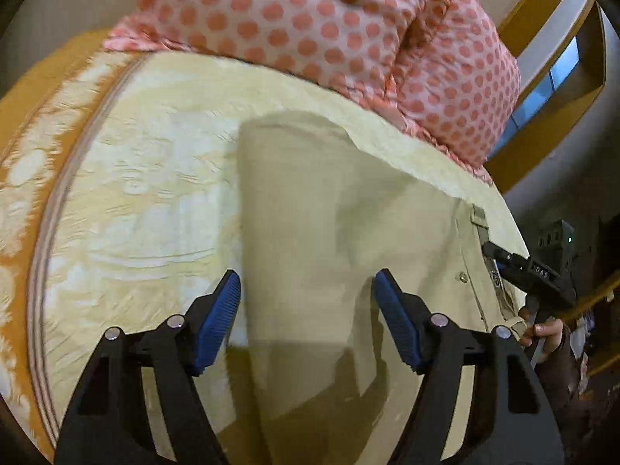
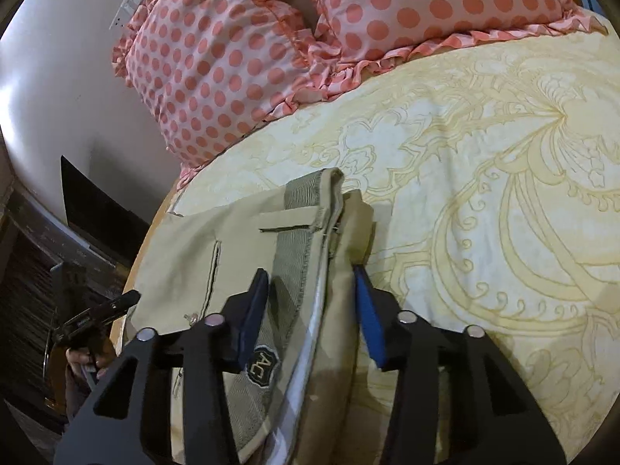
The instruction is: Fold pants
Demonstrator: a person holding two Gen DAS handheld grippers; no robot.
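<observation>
Khaki pants (image 1: 329, 213) lie on a cream patterned bedspread (image 1: 147, 178). In the left wrist view a folded leg runs away from me and my left gripper (image 1: 306, 290) is open just above it, blue pads either side, holding nothing. In the right wrist view the waistband (image 2: 298, 248) with its AC label (image 2: 262, 364) stands bunched up between the blue pads of my right gripper (image 2: 312, 283). The jaws stand partly apart around the fabric, not pressed together. The right gripper also shows at the pants' waist in the left wrist view (image 1: 503, 259).
Pink polka-dot pillows (image 2: 240, 54) lie at the head of the bed (image 1: 329, 19). The bed edge (image 2: 131, 271) and dark floor are to the left in the right wrist view. A yellow window frame (image 1: 542, 89) is at the right.
</observation>
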